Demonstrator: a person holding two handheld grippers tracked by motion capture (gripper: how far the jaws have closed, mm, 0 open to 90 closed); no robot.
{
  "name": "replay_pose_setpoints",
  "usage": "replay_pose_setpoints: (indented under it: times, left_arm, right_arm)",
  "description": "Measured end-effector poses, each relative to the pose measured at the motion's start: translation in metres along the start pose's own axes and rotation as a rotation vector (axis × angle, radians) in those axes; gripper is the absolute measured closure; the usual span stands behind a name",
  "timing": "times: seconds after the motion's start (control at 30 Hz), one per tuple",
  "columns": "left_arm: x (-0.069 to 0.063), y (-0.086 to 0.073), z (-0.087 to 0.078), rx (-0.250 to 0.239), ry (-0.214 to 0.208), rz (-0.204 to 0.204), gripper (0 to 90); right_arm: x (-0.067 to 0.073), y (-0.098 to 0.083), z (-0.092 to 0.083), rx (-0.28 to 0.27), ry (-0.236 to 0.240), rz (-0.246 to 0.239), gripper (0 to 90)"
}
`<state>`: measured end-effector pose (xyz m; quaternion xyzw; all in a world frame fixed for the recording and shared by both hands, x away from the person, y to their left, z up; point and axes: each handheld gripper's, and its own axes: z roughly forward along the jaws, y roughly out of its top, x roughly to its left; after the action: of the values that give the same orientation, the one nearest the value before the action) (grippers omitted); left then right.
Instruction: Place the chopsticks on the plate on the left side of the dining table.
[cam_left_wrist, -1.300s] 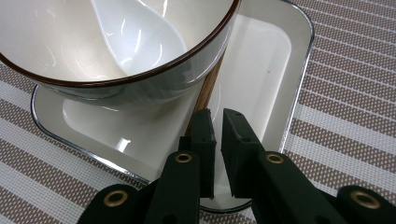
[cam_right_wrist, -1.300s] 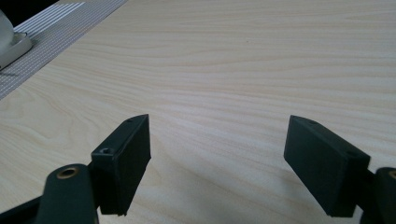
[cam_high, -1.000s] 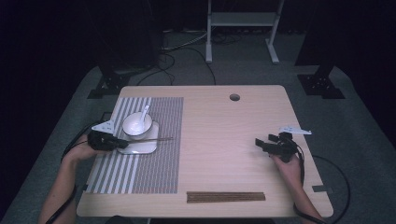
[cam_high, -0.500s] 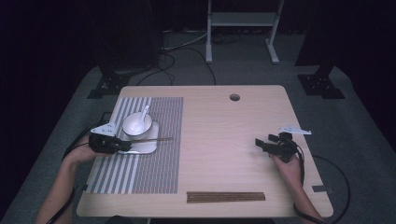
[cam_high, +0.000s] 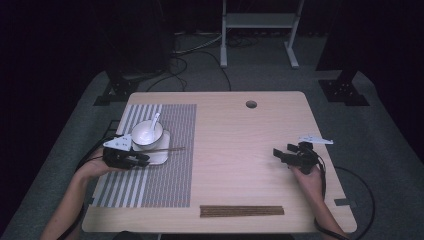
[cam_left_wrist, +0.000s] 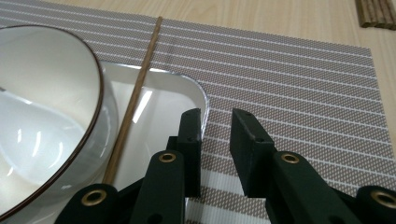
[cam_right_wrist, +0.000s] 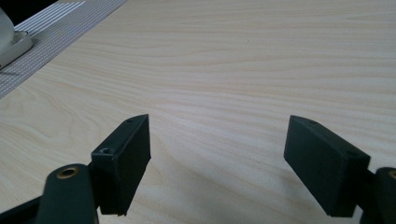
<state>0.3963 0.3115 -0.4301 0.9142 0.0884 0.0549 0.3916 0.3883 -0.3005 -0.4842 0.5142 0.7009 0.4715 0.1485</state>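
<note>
The jaws of the left claw (cam_high: 142, 158) have just been opening, and nothing is seen between them: it is released, with only a narrow gap, and has been drawn slightly back from the chopstick (cam_high: 165, 149) since a second ago. From this it may be judged that the chopstick has just been set down and let go, so the placing step looks finished. The chopstick is left lying just beyond the left claw, across the white plate (cam_high: 160, 156) and onto the striped mat (cam_high: 175, 175), beside the bowl (cam_high: 146, 133). In the left gripper view the chopstick (cam_left_wrist: 135, 95) is seen resting close against the bowl's brown rim, a detail too small in the high view. The remaining chopsticks (cam_high: 242, 211) near the bench's front edge are shown whole from above. Well to the right, the right claw (cam_high: 278, 154) is held wide open over bare bench, empty.
</note>
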Motion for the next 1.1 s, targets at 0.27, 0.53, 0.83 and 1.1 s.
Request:
replay_pose_setpoints:
  times: [0.27, 0.53, 0.83, 1.1]
  left_arm:
    - [-0.009, 0.011, 0.01, -0.024, -0.027, -0.001, 68.5]
    - [-0.018, 0.028, 0.02, -0.031, -0.059, 0.034, 65.2]
    - [-0.025, 0.046, 0.032, -0.027, -0.09, 0.06, 61.7]
    - [-0.032, 0.059, 0.04, -0.038, -0.099, 0.064, 58.2]
  right_arm:
    - [0.0, 0.0, 0.0, 0.0, 0.0, 0.001, 21.5]
    - [0.0, 0.0, 0.0, 0.001, 0.0, 0.0, 21.5]
    - [0.0, 0.0, 0.0, -0.004, 0.002, -0.003, 21.4]
    - [0.0, 0.0, 0.0, -0.007, 0.004, -0.005, 21.4]
